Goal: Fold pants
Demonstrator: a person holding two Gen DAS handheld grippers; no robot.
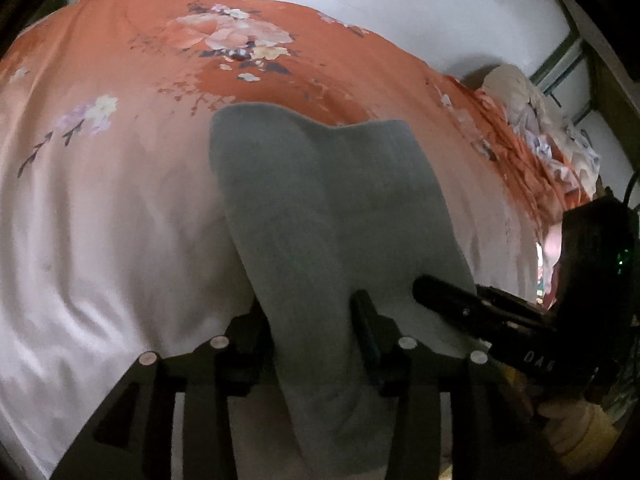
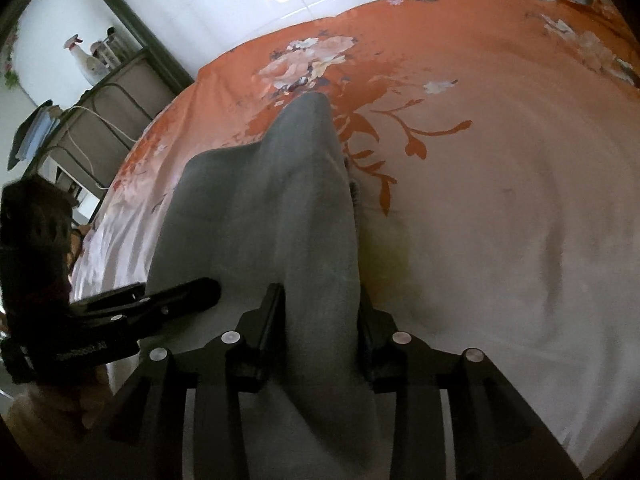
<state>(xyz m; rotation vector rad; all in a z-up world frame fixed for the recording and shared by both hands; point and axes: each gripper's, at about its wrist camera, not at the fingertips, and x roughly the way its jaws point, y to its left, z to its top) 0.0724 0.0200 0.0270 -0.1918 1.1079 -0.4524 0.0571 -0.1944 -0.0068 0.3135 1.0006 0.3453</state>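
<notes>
Both grippers gripped grey pants above the floral bedsheet: left gripper and right gripper each pinched a fabric fold between their jaws. The soft cloth could slip or bunch unevenly, likely skewing the fold on the sheet.

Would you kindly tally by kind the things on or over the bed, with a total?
Grey pants: 1
Tools: 2, the left tool and the right tool, each closed on the pants
Floral orange and white bedsheet: 1
Total: 4
</notes>
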